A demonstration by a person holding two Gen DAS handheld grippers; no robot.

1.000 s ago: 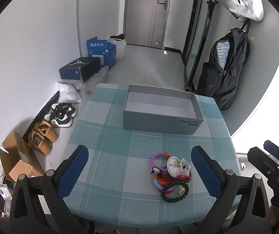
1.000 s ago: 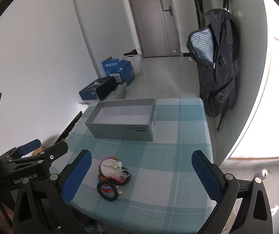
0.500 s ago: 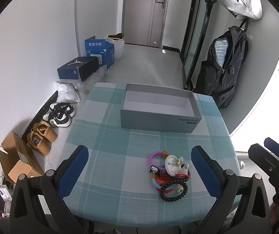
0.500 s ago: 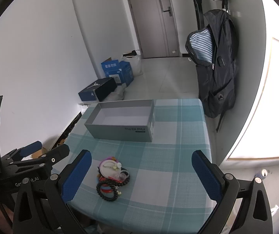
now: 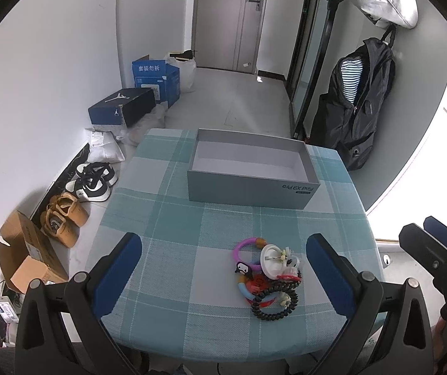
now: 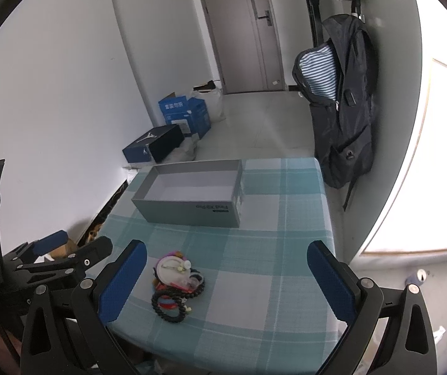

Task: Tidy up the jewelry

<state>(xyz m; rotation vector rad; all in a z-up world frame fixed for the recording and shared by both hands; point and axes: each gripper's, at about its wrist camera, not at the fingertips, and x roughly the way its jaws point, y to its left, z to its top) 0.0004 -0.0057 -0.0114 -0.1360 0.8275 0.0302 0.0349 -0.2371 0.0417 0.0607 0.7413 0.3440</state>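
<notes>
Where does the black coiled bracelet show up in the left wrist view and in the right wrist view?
Left wrist: black coiled bracelet lower right of centre, nearest end of the jewelry pile.
Right wrist: bracelet lower left of centre.
Shared landmark: open grey box beyond it.

Left gripper [image 5: 223,275] and right gripper [image 6: 226,278] both hover empty, fingers spread wide.

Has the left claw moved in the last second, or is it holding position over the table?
Yes. The left claw has drifted slightly left: the gray box and the jewelry pile sit a little further right in its view.
</notes>
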